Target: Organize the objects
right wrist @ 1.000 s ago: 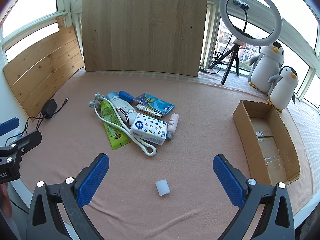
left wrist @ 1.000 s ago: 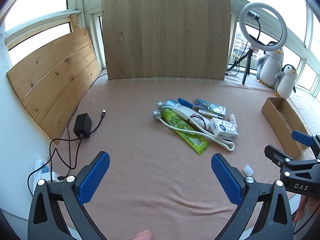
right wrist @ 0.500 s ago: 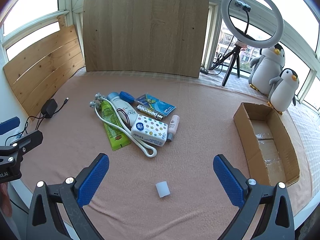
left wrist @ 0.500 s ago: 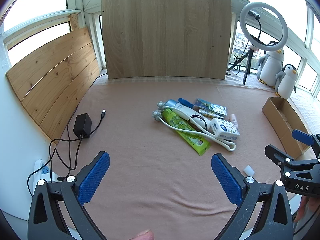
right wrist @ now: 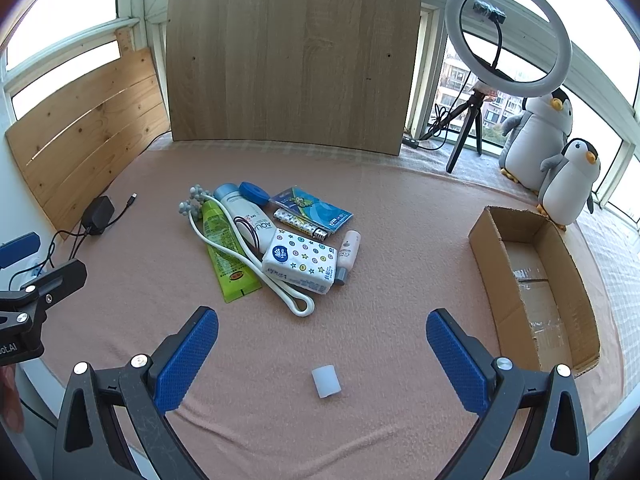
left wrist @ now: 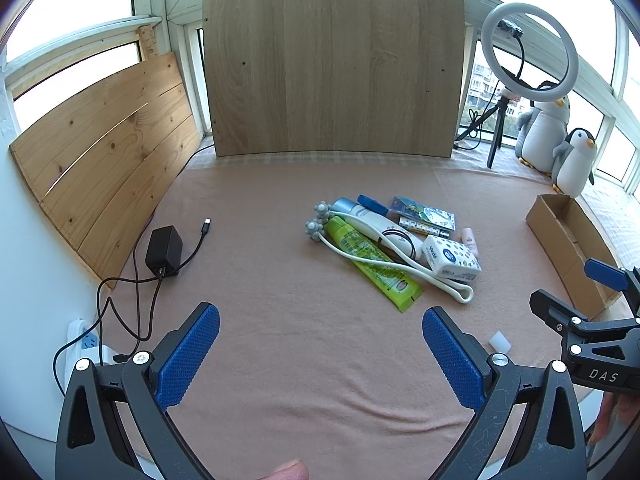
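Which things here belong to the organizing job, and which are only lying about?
For the job: green tube, white bottle, tissue pack, white looped massager, small white cap, cardboard box.

Lying about: black charger, ring light, penguin toys.

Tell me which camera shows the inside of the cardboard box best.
The right wrist view. There the cardboard box lies open toward the camera, its bare floor and taped seam visible. The left wrist view catches the box at the frame edge, mostly its near wall, partly hidden behind the right gripper.
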`<move>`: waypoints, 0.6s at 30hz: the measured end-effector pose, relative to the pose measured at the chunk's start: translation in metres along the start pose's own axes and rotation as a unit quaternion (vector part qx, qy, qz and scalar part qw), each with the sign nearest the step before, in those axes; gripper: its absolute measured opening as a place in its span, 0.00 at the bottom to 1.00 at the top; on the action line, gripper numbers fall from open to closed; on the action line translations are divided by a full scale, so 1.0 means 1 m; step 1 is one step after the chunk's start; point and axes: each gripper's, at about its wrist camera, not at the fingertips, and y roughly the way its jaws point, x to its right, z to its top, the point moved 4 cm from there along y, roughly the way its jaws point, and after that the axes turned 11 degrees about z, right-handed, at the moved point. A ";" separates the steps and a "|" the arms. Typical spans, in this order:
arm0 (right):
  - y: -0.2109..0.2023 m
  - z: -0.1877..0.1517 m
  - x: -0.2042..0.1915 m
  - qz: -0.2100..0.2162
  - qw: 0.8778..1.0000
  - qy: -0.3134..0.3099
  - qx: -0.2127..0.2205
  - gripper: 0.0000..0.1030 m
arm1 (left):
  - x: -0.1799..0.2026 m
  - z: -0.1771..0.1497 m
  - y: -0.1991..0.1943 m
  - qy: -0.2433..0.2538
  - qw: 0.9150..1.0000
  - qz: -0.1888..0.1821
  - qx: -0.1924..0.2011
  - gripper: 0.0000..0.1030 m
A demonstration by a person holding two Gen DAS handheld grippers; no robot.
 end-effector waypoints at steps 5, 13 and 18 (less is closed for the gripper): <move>0.000 0.000 0.000 0.000 1.000 0.000 -0.001 1.00 | 0.000 0.000 0.001 0.000 1.000 0.000 0.000 1.00; 0.000 0.000 0.000 0.006 1.000 0.004 -0.002 1.00 | 0.000 -0.001 0.004 0.000 1.000 0.000 -0.002 1.00; 0.000 -0.001 0.000 0.006 1.000 0.004 -0.002 1.00 | 0.000 -0.002 0.005 0.001 1.000 0.000 -0.002 1.00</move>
